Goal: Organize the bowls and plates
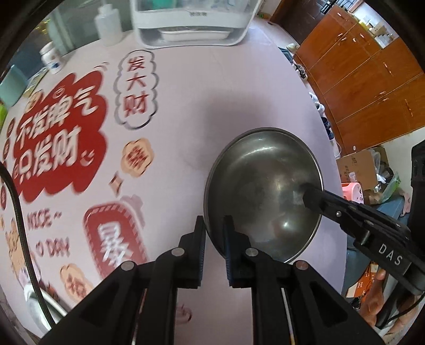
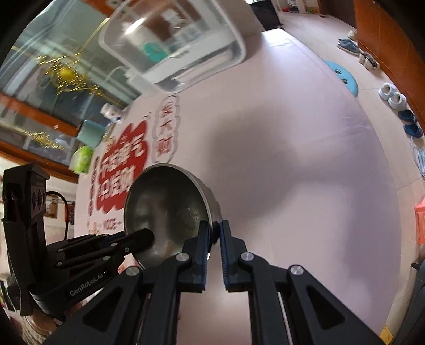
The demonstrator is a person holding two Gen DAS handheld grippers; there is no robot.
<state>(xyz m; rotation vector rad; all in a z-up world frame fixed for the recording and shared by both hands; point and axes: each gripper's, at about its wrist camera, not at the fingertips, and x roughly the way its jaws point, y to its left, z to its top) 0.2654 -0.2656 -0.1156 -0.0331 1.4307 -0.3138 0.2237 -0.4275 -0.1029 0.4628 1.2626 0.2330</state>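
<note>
left gripper (image 1: 215, 225) and right gripper (image 2: 215, 231) each pinch the steel bowl's (image 1: 265, 191) rim, carrying it; next, probably, into the white rack (image 1: 191, 26).

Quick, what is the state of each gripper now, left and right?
Left gripper: closed on the rim of the metal bowl.
Right gripper: closed on the opposite rim of the same bowl.

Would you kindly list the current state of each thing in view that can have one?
Round stainless-steel bowl: empty, held by its rim on two opposite sides.
Left tool: shut on the bowl's rim.
Right tool: shut on the bowl's rim.
White plastic dish rack: standing on the table, a white tray in its base.
</note>
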